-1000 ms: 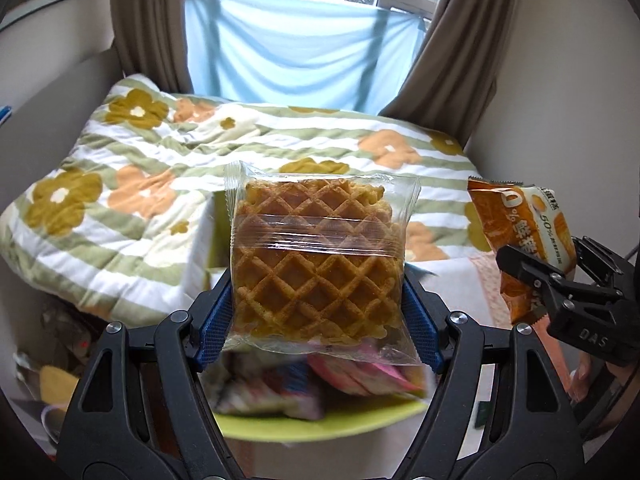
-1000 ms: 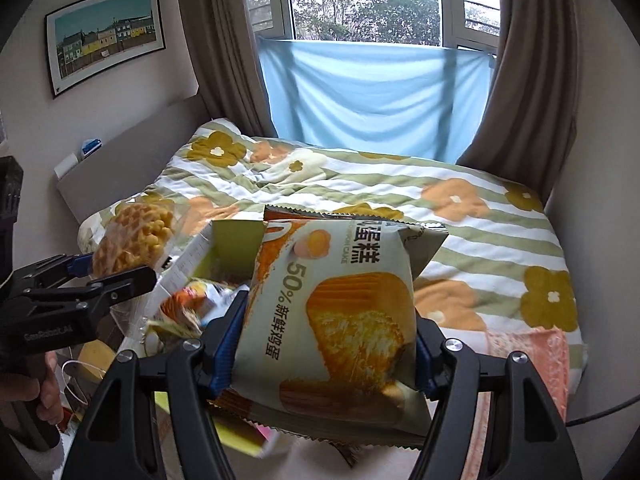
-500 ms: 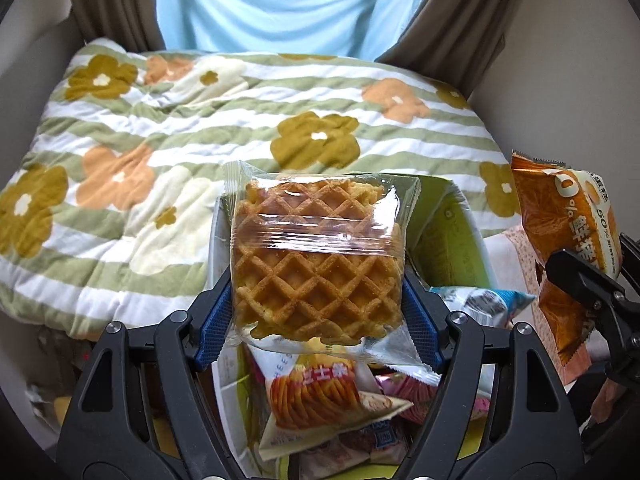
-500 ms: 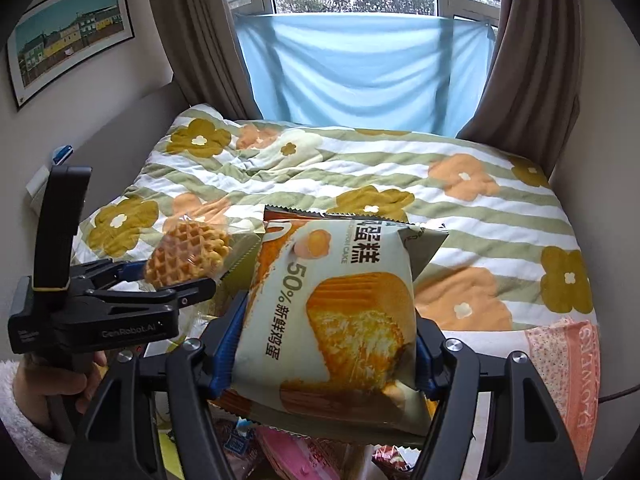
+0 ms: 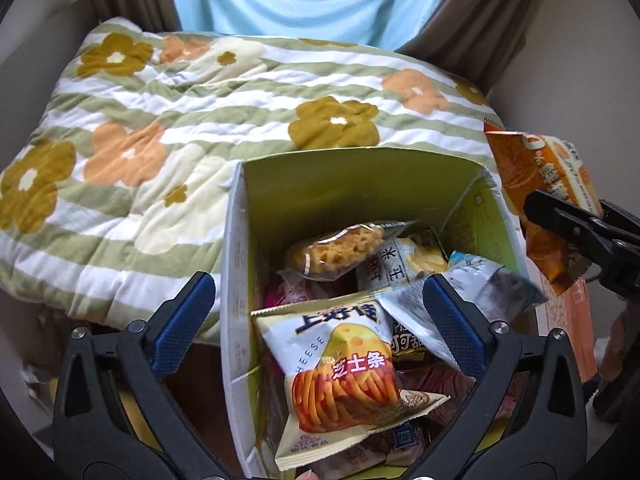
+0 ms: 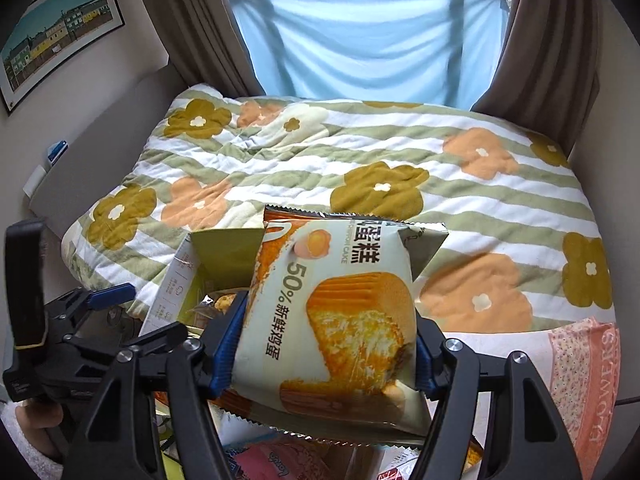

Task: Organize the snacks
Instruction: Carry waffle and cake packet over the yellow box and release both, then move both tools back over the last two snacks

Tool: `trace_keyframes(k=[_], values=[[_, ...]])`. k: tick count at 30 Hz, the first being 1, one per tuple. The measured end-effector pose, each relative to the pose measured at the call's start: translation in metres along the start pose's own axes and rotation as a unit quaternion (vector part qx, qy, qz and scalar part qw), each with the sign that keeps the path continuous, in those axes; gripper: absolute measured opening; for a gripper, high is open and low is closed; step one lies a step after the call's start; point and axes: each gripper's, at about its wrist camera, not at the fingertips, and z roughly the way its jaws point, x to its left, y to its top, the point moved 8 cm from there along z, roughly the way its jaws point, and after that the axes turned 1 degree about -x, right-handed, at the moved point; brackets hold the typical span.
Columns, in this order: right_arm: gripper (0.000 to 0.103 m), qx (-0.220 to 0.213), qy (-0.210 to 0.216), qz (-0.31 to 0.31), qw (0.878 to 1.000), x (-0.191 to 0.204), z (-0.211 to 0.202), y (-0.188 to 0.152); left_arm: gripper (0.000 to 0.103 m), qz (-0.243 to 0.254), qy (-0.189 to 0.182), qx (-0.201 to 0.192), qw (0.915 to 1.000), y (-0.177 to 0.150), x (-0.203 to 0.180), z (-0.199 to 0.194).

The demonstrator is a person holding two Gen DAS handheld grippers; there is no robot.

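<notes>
My left gripper [image 5: 318, 316] is open and empty above a green cardboard box [image 5: 360, 184] full of snack packets. The clear-wrapped waffle [image 5: 336, 252] lies edge-on inside the box, near its far wall. A cheese-stick packet [image 5: 340, 372] lies on top nearer me. My right gripper [image 6: 324, 352] is shut on an egg cake packet [image 6: 336, 320] and holds it above the box's right side; the packet also shows at the right edge of the left wrist view [image 5: 548, 200]. The left gripper shows at the left in the right wrist view [image 6: 116, 316].
The box stands against a bed with a floral striped quilt [image 5: 180, 128]. A wall rises at the right [image 5: 580, 60]. Curtains and a blue cloth [image 6: 368, 40] hang behind the bed. A pink floral cloth [image 6: 580, 380] lies at the bed's near right corner.
My left gripper opened and the waffle dropped into the box. Both grippers tilted down over the box. The right gripper still holds the egg cake packet.
</notes>
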Motion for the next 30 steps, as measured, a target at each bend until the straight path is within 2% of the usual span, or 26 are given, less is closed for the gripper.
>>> trace_keyframes(k=[8,9,10,12,16,22,30], values=[[0.067,0.027,0.022,-0.008,0.999,0.004,0.017,0.004,0.103,-0.035,0.006,-0.008,0.9994,-0.004,0.012,-0.012],[0.07,0.028,0.024,-0.009,0.999,0.004,0.018,0.004,0.103,-0.036,0.009,-0.01,0.9993,-0.004,0.013,-0.015],[0.082,0.026,0.027,-0.008,0.999,0.005,0.018,0.005,0.103,-0.036,0.011,-0.01,0.9992,-0.003,0.013,-0.016],[0.099,0.01,0.032,-0.002,0.999,0.003,0.014,0.008,0.103,-0.035,0.016,-0.013,0.9992,-0.004,0.011,-0.022],[0.099,-0.008,0.035,0.013,0.999,-0.003,0.002,0.007,0.103,-0.03,0.023,-0.015,0.9992,-0.011,0.009,-0.03],[0.099,-0.006,0.034,0.015,0.999,-0.002,-0.014,-0.006,0.103,-0.028,0.028,-0.014,0.9991,-0.027,0.005,-0.041],[0.1,-0.04,0.018,0.018,0.999,-0.004,-0.07,-0.017,0.103,-0.012,0.031,-0.036,0.9988,-0.041,-0.007,-0.084]])
